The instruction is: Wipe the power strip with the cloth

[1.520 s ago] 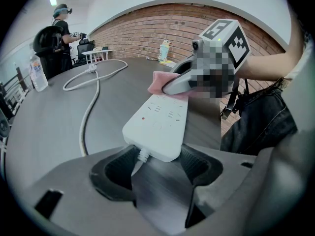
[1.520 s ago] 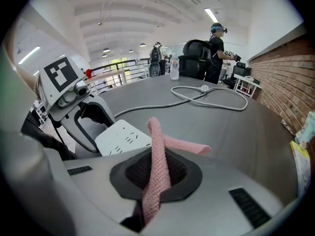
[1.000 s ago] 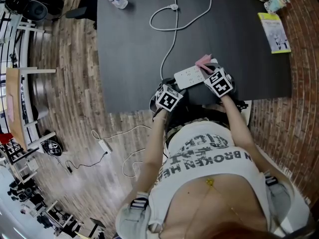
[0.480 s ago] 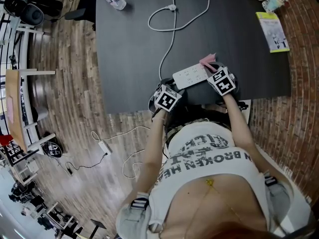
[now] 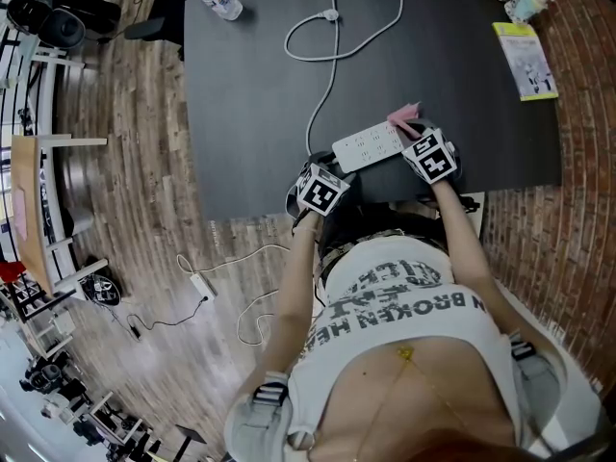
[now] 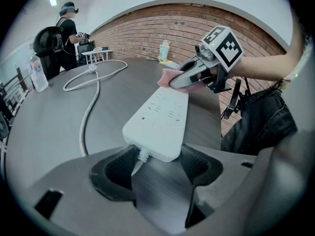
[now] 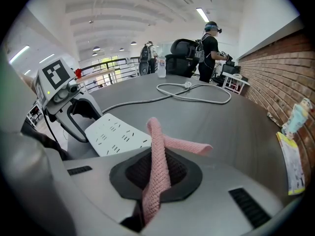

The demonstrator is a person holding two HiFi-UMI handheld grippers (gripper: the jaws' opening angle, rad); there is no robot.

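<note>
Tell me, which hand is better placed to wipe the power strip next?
Likely the right tool: it holds the pink cloth beside the power strip, while the left tool grips the strip's cord end.

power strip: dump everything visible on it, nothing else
The power strip is a long, flat white block that looks like plastic, with rounded corners, rows of socket slots on top and a small red dot near one end. It lies flat near the front edge of the dark table. Its white cord leaves the near end and loops away across the table. The left gripper clamps that cord end between its jaws. The right gripper holds a pink cloth at the far end; whether cloth and strip touch cannot be told.
</note>
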